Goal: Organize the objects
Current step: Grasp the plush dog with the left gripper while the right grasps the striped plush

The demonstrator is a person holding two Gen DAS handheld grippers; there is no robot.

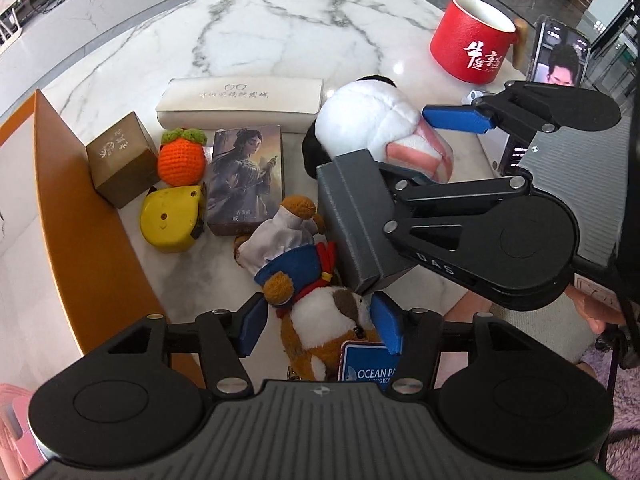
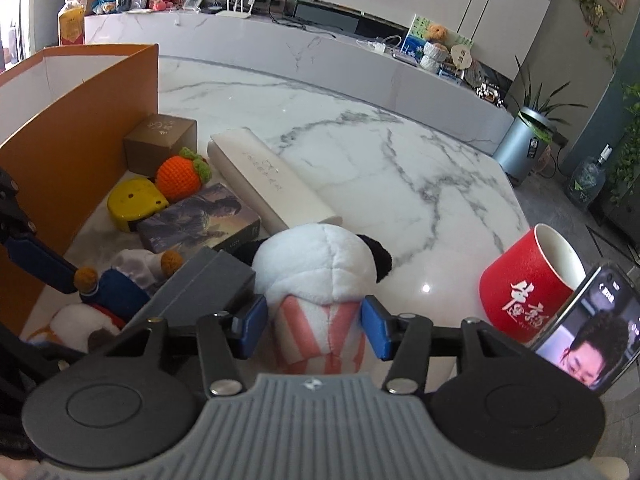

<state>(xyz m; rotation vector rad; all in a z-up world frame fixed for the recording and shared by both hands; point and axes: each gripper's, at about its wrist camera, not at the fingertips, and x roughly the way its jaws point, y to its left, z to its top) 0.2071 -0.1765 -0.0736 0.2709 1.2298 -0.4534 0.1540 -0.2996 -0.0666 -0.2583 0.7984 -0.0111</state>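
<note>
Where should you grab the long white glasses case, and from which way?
Grip the glasses case across its narrow width near the middle, coming from above. It lies flat on the marble table; its long sides look mostly free, though the picture box sits close to one, so probably mind that.

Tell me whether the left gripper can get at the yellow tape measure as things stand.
Probably not directly. The left gripper has its jaws open around the brown and white plush; the yellow tape measure sits beyond, hemmed in by the card box and orange wall, top exposed.
</note>
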